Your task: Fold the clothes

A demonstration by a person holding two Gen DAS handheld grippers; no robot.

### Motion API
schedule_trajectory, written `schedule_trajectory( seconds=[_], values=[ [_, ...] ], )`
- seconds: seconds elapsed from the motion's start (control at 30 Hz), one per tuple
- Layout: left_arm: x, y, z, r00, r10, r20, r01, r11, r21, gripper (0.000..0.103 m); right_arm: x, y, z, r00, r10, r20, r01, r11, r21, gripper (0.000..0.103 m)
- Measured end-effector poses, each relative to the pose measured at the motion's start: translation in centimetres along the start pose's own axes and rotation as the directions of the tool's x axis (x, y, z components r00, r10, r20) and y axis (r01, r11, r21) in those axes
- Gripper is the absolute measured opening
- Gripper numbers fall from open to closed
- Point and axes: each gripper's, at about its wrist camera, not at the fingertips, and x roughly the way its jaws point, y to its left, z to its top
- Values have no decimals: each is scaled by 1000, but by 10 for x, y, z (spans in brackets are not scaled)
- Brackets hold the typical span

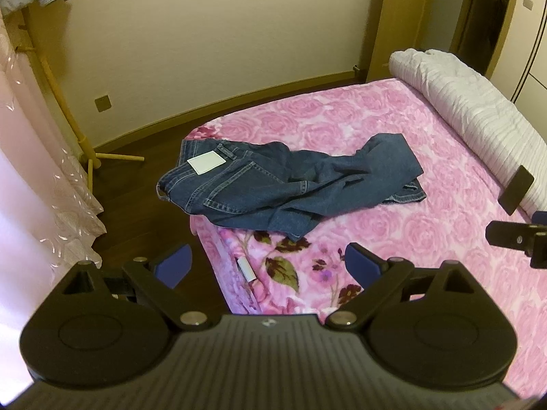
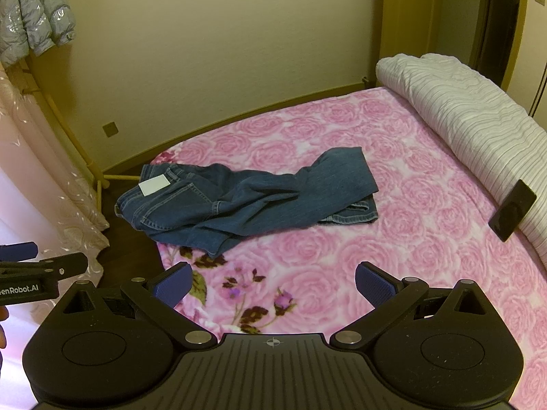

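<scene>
A pair of dark blue jeans (image 1: 273, 188) (image 2: 239, 201) lies crumpled on the pink rose-patterned bed (image 1: 393, 130) (image 2: 410, 239), waistband at the left corner, legs bunched to the right. A white tag (image 1: 206, 163) (image 2: 154, 184) rests on the back pocket area. My left gripper (image 1: 268, 266) hovers open above the bed's near corner, short of the jeans, nothing between its blue pads. My right gripper (image 2: 273, 285) is open too, over the blanket in front of the jeans. Each gripper shows at the edge of the other's view.
A rolled white striped quilt (image 1: 471, 116) (image 2: 478, 130) lies along the bed's right side, with a black phone (image 1: 515, 189) (image 2: 512, 210) leaning against it. Dark wood floor (image 1: 143, 212), pink curtains (image 1: 34, 171) and a wooden coat stand (image 1: 68, 116) are at the left. A door (image 2: 403, 17) stands behind.
</scene>
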Motion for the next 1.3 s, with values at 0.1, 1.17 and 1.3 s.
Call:
schedule_trajectory(
  seconds=[0.1,1.17,1.3],
  values=[
    [-1,-3,0,1000,8,-4,-8,1000,17,95,1,0,0,1000,-2,-3,2,1000,2,103],
    [2,1,-5,999,28,-41,-27,999,21,95,7,1,-1,1000,9,-25,-9,1000,-7,103],
    [1,0,-5,999,33,-36,-33,999,18,95,7,-1,-1,1000,17,-20,-17,1000,-8,103]
  ],
)
